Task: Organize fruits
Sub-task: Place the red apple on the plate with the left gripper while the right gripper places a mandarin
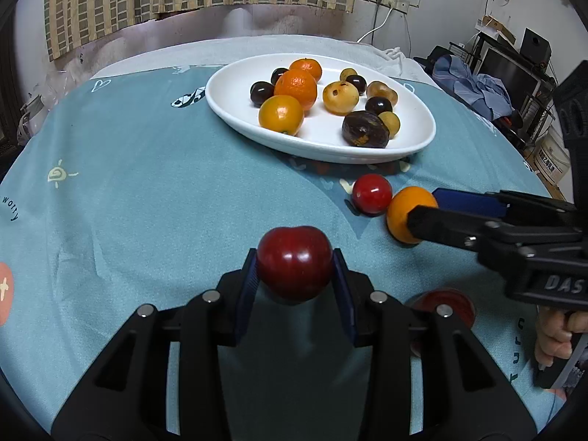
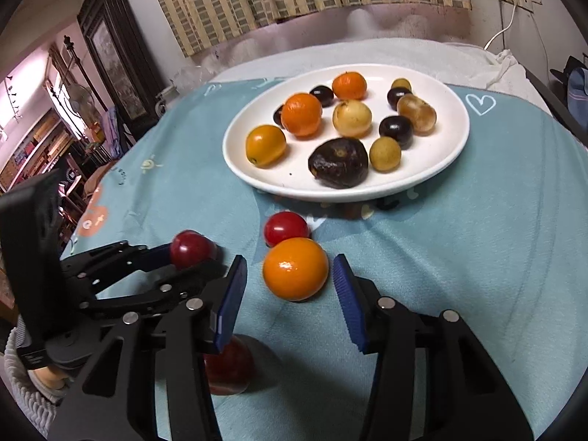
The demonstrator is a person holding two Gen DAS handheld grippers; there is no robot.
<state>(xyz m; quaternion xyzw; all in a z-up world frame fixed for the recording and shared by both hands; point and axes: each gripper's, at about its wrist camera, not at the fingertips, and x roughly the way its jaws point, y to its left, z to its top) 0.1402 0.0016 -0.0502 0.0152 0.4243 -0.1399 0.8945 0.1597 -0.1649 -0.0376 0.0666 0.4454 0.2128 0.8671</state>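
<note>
Left gripper (image 1: 295,275) clamped on a dark red round plum (image 1: 294,261), held just above the teal printed tablecloth (image 1: 147,202). Right gripper (image 2: 290,283) fingers apart, straddling a glossy orange round fruit (image 2: 295,269) without touching. Small red tomato (image 2: 286,228) just beyond. Farther back, white oval ceramic plate (image 2: 441,169) holding mixed fruit.

Both views are evenly and fairly brightly lit from overhead, with a pinkish cast at the upper left of the right wrist view. Small glints are seen on the glossy fruits, and soft shadows beneath the white plate (image 1: 228,108). Strong barrel distortion and black vignetting are seen at the corners. Focus is sharp centrally; only the far edges are slightly softened.
</note>
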